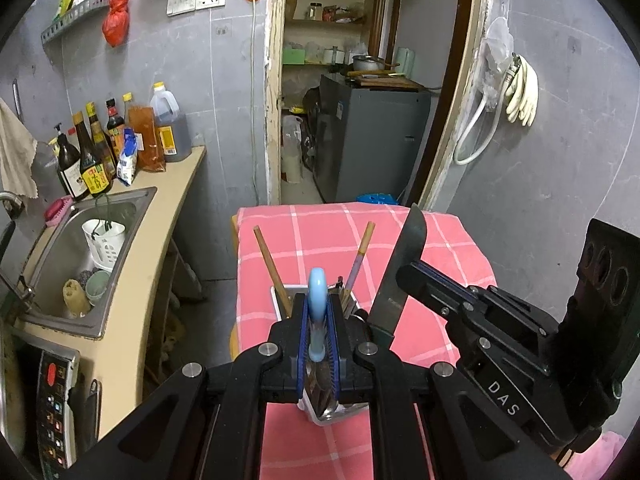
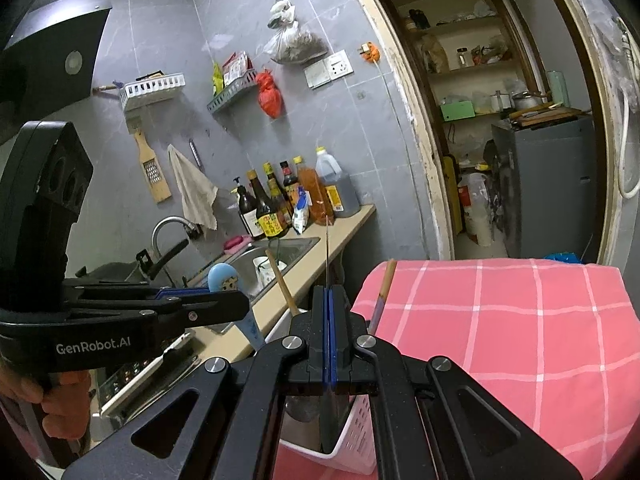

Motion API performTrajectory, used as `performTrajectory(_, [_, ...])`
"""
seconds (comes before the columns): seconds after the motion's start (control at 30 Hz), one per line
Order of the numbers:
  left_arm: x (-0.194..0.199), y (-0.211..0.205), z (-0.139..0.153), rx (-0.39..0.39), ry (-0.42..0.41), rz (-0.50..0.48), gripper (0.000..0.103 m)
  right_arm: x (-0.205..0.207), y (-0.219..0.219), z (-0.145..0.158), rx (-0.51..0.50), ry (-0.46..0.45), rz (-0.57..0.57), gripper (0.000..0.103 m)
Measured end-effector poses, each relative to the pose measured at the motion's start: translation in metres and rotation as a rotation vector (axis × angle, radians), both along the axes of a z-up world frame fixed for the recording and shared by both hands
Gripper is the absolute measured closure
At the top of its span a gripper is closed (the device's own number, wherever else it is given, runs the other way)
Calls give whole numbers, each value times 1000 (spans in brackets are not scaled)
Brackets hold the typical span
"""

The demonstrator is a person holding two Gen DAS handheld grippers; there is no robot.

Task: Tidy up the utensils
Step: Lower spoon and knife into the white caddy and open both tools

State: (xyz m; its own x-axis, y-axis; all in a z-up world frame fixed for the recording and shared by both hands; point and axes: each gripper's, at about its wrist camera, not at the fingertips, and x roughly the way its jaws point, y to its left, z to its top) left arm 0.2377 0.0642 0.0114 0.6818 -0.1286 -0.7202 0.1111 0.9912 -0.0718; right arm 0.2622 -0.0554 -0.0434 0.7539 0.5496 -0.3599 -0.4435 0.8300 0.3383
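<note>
My left gripper point(image 1: 319, 312) is shut on a light-blue utensil handle point(image 1: 318, 292) that stands upright, its lower end down in the white utensil holder point(image 1: 277, 300). The holder sits on the pink checked tablecloth point(image 1: 320, 232) with two chopsticks point(image 1: 271, 264) leaning out of it. To the right, my right gripper point(image 1: 412, 276) is shut on a kitchen knife point(image 1: 406, 256), blade tip up. In the right wrist view the right gripper point(image 2: 328, 292) pinches the knife point(image 2: 327, 240) edge-on, with the knife's lower end inside the holder point(image 2: 360, 420). The left gripper point(image 2: 240, 308) grips the blue handle point(image 2: 223, 277).
A steel sink point(image 1: 80, 248) with a white cup lies left of the table, set in a beige counter point(image 1: 176, 200) that carries several sauce bottles point(image 1: 96, 152). A cooker panel point(image 1: 54, 400) is at lower left. Beyond the table, a doorway shows a grey cabinet point(image 1: 372, 140). A hand point(image 2: 60, 400) grips the left tool.
</note>
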Motion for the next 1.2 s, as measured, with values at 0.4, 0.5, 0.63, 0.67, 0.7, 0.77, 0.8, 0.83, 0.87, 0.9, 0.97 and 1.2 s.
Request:
performTrajectory(0.4, [2, 15, -24, -104, 42, 3, 94, 3, 2, -13, -2, 56, 15, 101])
performTrajectory(0.5, [2, 16, -28, -116, 50, 3, 94, 2, 3, -16, -7, 66, 16, 101])
performTrajectory(0.63, [2, 17, -31, -118, 53, 4, 94, 1, 4, -18, -14, 82, 15, 101])
performTrajectory(0.67, [2, 19, -32, -118, 53, 3, 94, 0, 4, -19, -18, 87, 12, 101])
performTrajectory(0.7, [2, 19, -33, -120, 55, 4, 94, 0, 5, -20, -20, 91, 10, 101])
performTrajectory(0.77, [2, 22, -35, -126, 61, 4, 94, -1, 4, -20, -20, 101, 6, 101])
performTrajectory(0.8, [2, 22, -36, -129, 65, 4, 94, 0, 4, -20, -20, 104, 5, 101])
performTrajectory(0.83, [1, 22, -36, -130, 67, 2, 94, -1, 4, -20, -22, 107, 5, 100])
performTrajectory(0.87, [0, 22, -37, -130, 69, 1, 94, -2, 4, -20, -26, 109, 5, 100])
performTrajectory(0.9, [0, 22, -38, -130, 71, -1, 94, -3, 5, -19, -31, 110, 3, 100])
performTrajectory(0.97, [-1, 23, -38, -130, 71, -4, 94, -4, 6, -19, -37, 114, 0, 100])
performTrajectory(1.2, [-6, 22, -42, -131, 76, -2, 93, -14, 4, -11, -46, 93, -31, 93])
